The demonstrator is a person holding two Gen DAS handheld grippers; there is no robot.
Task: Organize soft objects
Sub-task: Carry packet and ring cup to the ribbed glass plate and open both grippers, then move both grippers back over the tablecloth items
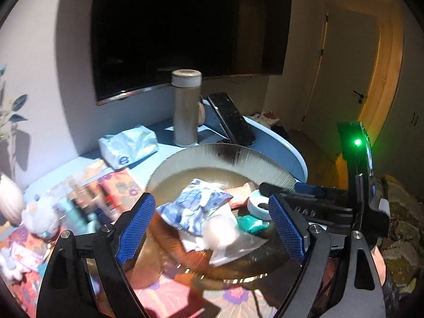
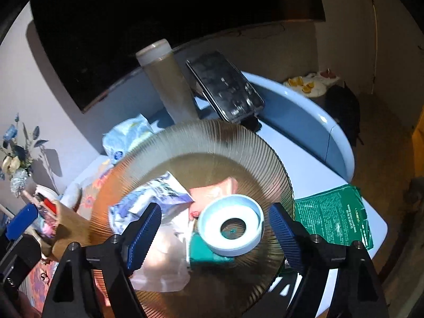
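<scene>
A ribbed amber glass plate (image 1: 212, 156) (image 2: 220, 143) holds soft items: a blue-and-white patterned pouch (image 1: 197, 201) (image 2: 156, 193), a pink packet (image 1: 242, 194) (image 2: 217, 190), a clear bag with a pale soft lump (image 1: 225, 235) (image 2: 161, 259), a teal piece (image 1: 251, 224) (image 2: 204, 251) and a white tape ring (image 1: 258, 205) (image 2: 230, 225). My left gripper (image 1: 209, 228) is open above the plate's near side. My right gripper (image 2: 214, 235) is open over the ring and teal piece; it shows in the left wrist view (image 1: 291, 193).
A tissue pack (image 1: 128, 145) (image 2: 124, 137), a tall flask (image 1: 185, 108) (image 2: 167, 82) and a black phone (image 1: 230, 118) (image 2: 225, 84) stand behind the plate. Floral packets (image 1: 106, 193) and a white plush toy (image 1: 39, 217) lie left. A green sheet (image 2: 334, 217) lies right.
</scene>
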